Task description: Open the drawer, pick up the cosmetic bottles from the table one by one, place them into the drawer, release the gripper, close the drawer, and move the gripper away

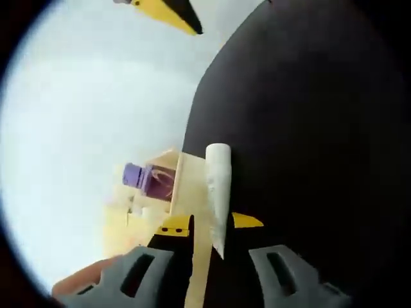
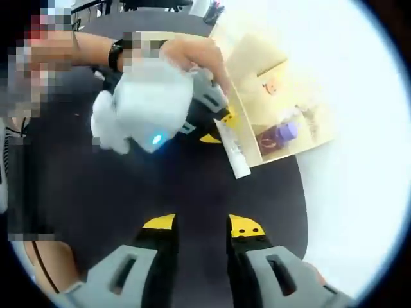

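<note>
My left gripper (image 1: pixel 210 223) is shut on a white cosmetic tube (image 1: pixel 218 186), which sticks forward between the yellow jaw tips. The tube hangs over the edge of the open wooden drawer (image 1: pixel 186 192). A purple bottle (image 1: pixel 151 179) lies inside the drawer. In the right gripper view, a hand holds the left gripper (image 2: pixel 218 128) with the tube (image 2: pixel 234 154) at the drawer's near wall (image 2: pixel 257 64), and the purple bottle (image 2: pixel 277 136) lies inside. My right gripper (image 2: pixel 202 226) hovers over the black table (image 2: pixel 160 186), open, with nothing between its jaws.
The black table (image 1: pixel 308 128) ends in a curved edge beside the white floor (image 1: pixel 83 115). A yellow and black tip (image 1: pixel 170 11) pokes in at the top of the left gripper view. A person's arm (image 2: pixel 83 48) reaches in across the table.
</note>
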Demonstrator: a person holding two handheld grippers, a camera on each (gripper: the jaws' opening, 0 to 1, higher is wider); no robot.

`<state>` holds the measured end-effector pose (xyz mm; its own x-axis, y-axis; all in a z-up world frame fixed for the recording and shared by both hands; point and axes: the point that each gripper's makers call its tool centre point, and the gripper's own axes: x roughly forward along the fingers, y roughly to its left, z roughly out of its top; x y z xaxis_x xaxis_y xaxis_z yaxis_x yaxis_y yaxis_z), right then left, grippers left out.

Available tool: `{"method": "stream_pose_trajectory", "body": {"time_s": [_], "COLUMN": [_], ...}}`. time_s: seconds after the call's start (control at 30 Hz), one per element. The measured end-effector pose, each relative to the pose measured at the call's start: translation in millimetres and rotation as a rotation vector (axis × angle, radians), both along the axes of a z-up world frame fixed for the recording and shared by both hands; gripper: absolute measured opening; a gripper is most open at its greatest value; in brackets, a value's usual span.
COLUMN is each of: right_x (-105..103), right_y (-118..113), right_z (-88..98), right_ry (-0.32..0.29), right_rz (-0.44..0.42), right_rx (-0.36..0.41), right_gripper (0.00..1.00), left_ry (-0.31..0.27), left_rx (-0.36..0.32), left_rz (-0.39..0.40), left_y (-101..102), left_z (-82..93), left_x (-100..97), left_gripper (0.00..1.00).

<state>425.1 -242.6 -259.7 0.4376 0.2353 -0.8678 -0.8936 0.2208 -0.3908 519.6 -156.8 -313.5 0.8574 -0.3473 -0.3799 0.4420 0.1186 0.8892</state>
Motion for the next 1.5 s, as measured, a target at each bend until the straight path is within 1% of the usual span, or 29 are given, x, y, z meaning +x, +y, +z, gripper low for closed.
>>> {"method": "stream_pose_trajectory", "body": {"time_s": [0.1, 0.13, 0.2, 0.27, 0.3, 0.37, 0.43, 0.5, 0.57, 0.6, 0.7, 0.73, 0.77, 0.8, 0.83, 0.87, 0.93, 0.97, 1.0, 1.03, 1.07, 1.1, 1.13, 1.2, 1.27, 1.3, 1.33, 1.43, 1.5], "right_x": [-0.1, 0.2, 1.0, 1.5, 1.9, 1.9, 1.9, 3.0, 3.2, 4.0, 9.8, 14.3, 14.8, 16.7, 16.6, 14.2, 10.1, 9.9, 9.0, 1.4, -7.3, -17.0, -23.9, -44.0, -59.3, -65.8, -70.6, -75.7, -82.3], "right_y": [-0.8, -0.8, -1.0, -1.5, -1.1, 0.3, 1.5, 2.7, 4.6, 6.2, 12.6, 19.1, 24.7, 30.5, 36.1, 45.8, 62.4, 70.2, 79.8, 94.0, 105.7, 115.4, 120.8, 137.2, 150.7, 157.3, 164.2, 175.7, 181.7], "right_z": [-1.0, -1.0, -1.0, -1.2, -0.8, 0.6, 2.0, 3.8, 5.4, 6.9, 17.3, 25.9, 32.6, 42.1, 48.4, 58.1, 80.4, 96.3, 113.2, 129.5, 142.1, 152.9, 156.5, 167.8, 172.6, 175.0, 177.4, 184.5, 189.5], "right_ry": [0.001, 0.001, 0.000, -0.004, -0.008, -0.014, -0.023, -0.031, -0.040, -0.048, -0.094, -0.137, -0.161, -0.176, -0.192, -0.220, -0.280, -0.349, -0.423, -0.460, -0.479, -0.481, -0.464, -0.449, -0.409, -0.399, -0.388, -0.356, -0.314], "right_rz": [0.000, 0.000, -0.002, -0.003, -0.002, 0.000, 0.007, 0.014, 0.022, 0.030, 0.044, 0.087, 0.114, 0.132, 0.160, 0.209, 0.266, 0.311, 0.335, 0.361, 0.406, 0.442, 0.462, 0.552, 0.604, 0.634, 0.660, 0.687, 0.713], "right_rx": [-0.004, -0.004, -0.005, -0.012, -0.013, -0.009, -0.010, -0.012, -0.010, -0.008, 0.024, 0.048, 0.080, 0.117, 0.145, 0.194, 0.297, 0.330, 0.385, 0.475, 0.547, 0.617, 0.651, 0.734, 0.798, 0.827, 0.858, 0.944, 1.028], "right_gripper": [0.26, 0.26, 0.26, 0.26, 0.26, 0.26, 0.26, 0.26, 0.26, 0.26, 0.26, 0.26, 0.26, 0.26, 0.26, 0.27, 0.27, 0.27, 0.26, 0.26, 0.27, 0.27, 0.27, 0.28, 0.29, 0.30, 0.30, 0.30, 0.30], "left_ry": [-0.001, -0.002, -0.018, -0.004, 0.020, 0.052, 0.054, 0.090, 0.096, 0.111, 0.148, 0.172, 0.181, 0.186, 0.195, 0.208, 0.241, 0.249, 0.263, 0.274, 0.276, 0.275, 0.280, 0.289, 0.302, 0.314, 0.309, 0.287, 0.285], "left_rx": [0.012, 0.025, 0.058, 0.053, 0.021, -0.016, -0.038, -0.110, -0.159, -0.194, -0.301, -0.364, -0.403, -0.420, -0.456, -0.496, -0.561, -0.601, -0.639, -0.694, -0.726, -0.750, -0.771, -0.837, -0.919, -0.975, -1.005, -1.035, -1.079], "left_rz": [-0.001, -0.004, -0.014, -0.005, 0.006, 0.015, 0.020, 0.031, 0.044, 0.044, 0.060, 0.060, 0.064, 0.069, 0.070, 0.074, 0.092, 0.086, 0.088, 0.089, 0.098, 0.099, 0.091, 0.074, 0.054, 0.044, 0.028, 0.032, 0.022], "left_y": [-1.4, -1.1, -0.3, 2.3, 4.1, 7.7, 11.6, 13.7, 17.1, 17.4, 21.5, 23.5, 27.1, 30.6, 34.8, 40.0, 52.6, 58.3, 66.2, 75.8, 84.7, 93.3, 97.8, 111.3, 123.0, 128.0, 132.9, 149.3, 159.0], "left_z": [-3.6, -5.1, -5.0, -2.7, -1.8, 1.5, 7.5, 13.0, 24.2, 29.5, 48.3, 57.0, 64.0, 68.4, 75.1, 81.5, 92.6, 99.3, 106.3, 114.7, 120.4, 126.4, 129.9, 139.5, 149.1, 154.3, 159.0, 163.6, 166.6], "left_x": [1.1, 0.8, 1.5, 1.4, -0.1, -2.6, -5.1, -10.5, -15.9, -20.0, -33.3, -40.4, -43.4, -46.0, -50.3, -54.7, -65.2, -71.0, -77.5, -85.6, -90.7, -95.9, -100.3, -113.6, -127.7, -134.4, -140.4, -154.3, -163.0], "left_gripper": [0.12, 0.08, 0.08, 0.07, 0.05, 0.05, 0.04, 0.04, 0.04, 0.04, 0.04, 0.04, 0.04, 0.04, 0.04, 0.04, 0.04, 0.04, 0.04, 0.04, 0.04, 0.04, 0.04, 0.04, 0.04, 0.04, 0.04, 0.04, 0.04]}}
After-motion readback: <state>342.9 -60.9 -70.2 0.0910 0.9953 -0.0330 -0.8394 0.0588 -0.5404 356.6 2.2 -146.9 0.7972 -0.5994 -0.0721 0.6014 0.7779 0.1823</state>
